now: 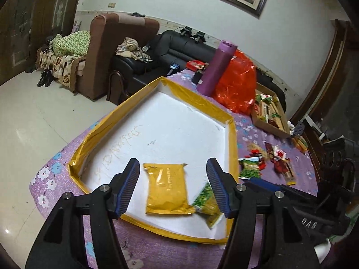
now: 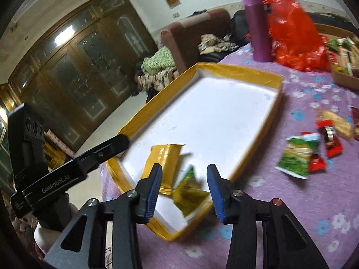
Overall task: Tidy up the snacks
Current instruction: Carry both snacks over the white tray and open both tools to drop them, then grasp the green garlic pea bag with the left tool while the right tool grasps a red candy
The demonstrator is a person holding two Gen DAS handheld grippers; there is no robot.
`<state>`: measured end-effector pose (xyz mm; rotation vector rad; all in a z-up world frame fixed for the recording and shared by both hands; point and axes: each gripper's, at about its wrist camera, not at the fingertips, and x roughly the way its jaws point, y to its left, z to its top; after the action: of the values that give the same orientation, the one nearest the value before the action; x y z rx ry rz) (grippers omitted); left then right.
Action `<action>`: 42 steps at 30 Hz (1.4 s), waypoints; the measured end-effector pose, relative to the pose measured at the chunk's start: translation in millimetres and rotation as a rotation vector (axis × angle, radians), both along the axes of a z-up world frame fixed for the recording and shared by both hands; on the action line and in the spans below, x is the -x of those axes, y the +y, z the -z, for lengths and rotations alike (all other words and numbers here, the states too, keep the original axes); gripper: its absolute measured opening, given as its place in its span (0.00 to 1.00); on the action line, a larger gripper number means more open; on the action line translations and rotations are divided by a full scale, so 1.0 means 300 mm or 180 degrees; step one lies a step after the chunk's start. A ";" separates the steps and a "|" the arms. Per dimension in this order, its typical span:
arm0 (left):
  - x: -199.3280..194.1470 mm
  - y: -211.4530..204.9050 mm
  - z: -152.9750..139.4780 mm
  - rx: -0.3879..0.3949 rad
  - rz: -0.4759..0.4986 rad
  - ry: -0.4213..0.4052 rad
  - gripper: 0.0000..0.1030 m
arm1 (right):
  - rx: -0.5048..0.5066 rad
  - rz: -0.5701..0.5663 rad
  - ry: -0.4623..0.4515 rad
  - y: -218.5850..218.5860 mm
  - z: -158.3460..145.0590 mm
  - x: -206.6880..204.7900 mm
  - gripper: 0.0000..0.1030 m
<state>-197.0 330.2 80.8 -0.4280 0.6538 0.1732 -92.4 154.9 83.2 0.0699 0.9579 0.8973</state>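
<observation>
A shallow white foam tray with yellow-taped rim (image 1: 232,139) (image 2: 258,71) lies on the purple flowered tablecloth. In it lie a yellow snack packet (image 1: 166,188) (image 2: 162,163) and a green-yellow packet (image 1: 207,201) (image 2: 188,192). My left gripper (image 1: 174,188) is open and empty, hovering over the yellow packet. My right gripper (image 2: 184,188) is open and empty above the green-yellow packet; its body shows at the lower right of the left wrist view. Loose snacks lie right of the tray: a green packet (image 1: 250,168) (image 2: 298,157) and red ones (image 1: 280,157) (image 2: 332,141).
A purple bottle (image 1: 215,67) (image 2: 258,27) and a red plastic bag (image 1: 237,80) (image 2: 294,33) stand behind the tray. A cardboard box of snacks (image 1: 269,114) (image 2: 343,67) sits at the far right. Sofas and a tiled floor lie beyond the table edge.
</observation>
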 end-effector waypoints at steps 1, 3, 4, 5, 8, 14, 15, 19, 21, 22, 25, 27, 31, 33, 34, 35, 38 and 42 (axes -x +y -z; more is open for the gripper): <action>0.003 -0.013 -0.008 -0.0007 0.0028 -0.0018 0.61 | -0.0006 0.0057 -0.0018 -0.040 -0.005 -0.001 0.46; 0.006 -0.031 -0.020 -0.0019 0.0068 -0.0037 0.65 | 0.0011 0.0217 -0.0057 -0.136 -0.013 -0.008 0.47; 0.006 -0.045 -0.025 -0.0031 0.0096 -0.0041 0.65 | 0.0018 0.0287 -0.0062 -0.178 -0.014 -0.011 0.47; 0.004 -0.060 -0.028 -0.0044 0.0135 -0.0044 0.66 | 0.0027 0.0390 -0.0055 -0.241 -0.010 -0.019 0.47; -0.010 -0.111 -0.030 -0.0053 0.0266 -0.0029 0.66 | 0.0069 0.0722 -0.0036 -0.426 -0.001 -0.045 0.48; -0.056 -0.252 -0.017 -0.0099 0.0608 0.0062 0.67 | 0.0144 0.1458 0.0062 -0.790 0.026 -0.114 0.51; -0.062 -0.274 -0.017 -0.0116 0.0653 0.0079 0.68 | 0.0136 0.1512 0.0072 -0.821 0.028 -0.115 0.51; -0.089 -0.380 -0.013 -0.0235 0.0893 0.0163 0.70 | 0.0114 0.1649 0.0054 -0.899 0.025 -0.145 0.54; -0.094 -0.416 -0.011 -0.0288 0.0963 0.0191 0.70 | 0.0108 0.1597 0.0031 -0.882 0.024 -0.175 0.57; -0.098 -0.433 -0.011 -0.0314 0.0998 0.0209 0.71 | 0.0113 0.1561 0.0016 -0.864 0.022 -0.188 0.59; -0.109 -0.458 -0.009 -0.0339 0.1038 0.0245 0.71 | 0.0224 0.1420 -0.0110 -0.791 0.017 -0.242 0.66; -0.116 -0.469 -0.004 -0.0347 0.1052 0.0271 0.71 | 0.0429 0.1339 -0.0281 -0.720 0.021 -0.286 0.66; -0.133 -0.478 0.008 -0.0345 0.1067 0.0327 0.71 | 0.0898 0.1170 -0.0578 -0.601 0.055 -0.352 0.68; -0.138 -0.486 0.012 -0.0363 0.1089 0.0345 0.71 | 0.1083 0.1122 -0.0657 -0.554 0.084 -0.380 0.68; -0.141 -0.489 0.013 -0.0364 0.1103 0.0350 0.71 | 0.1132 0.1115 -0.0677 -0.545 0.094 -0.390 0.67; -0.147 -0.494 0.013 -0.0363 0.1113 0.0353 0.71 | 0.1185 0.1093 -0.0676 -0.531 0.109 -0.401 0.66; -0.157 -0.509 0.018 -0.0363 0.1157 0.0375 0.71 | 0.1276 0.1106 -0.0652 -0.529 0.141 -0.407 0.41; -0.172 -0.535 0.020 -0.0388 0.1218 0.0404 0.71 | 0.1101 0.1194 -0.0604 -0.577 0.135 -0.388 0.33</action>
<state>-145.6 169.6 74.8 -0.1698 0.8326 -0.1240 24.1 -18.1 42.8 -0.1260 0.8727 0.3783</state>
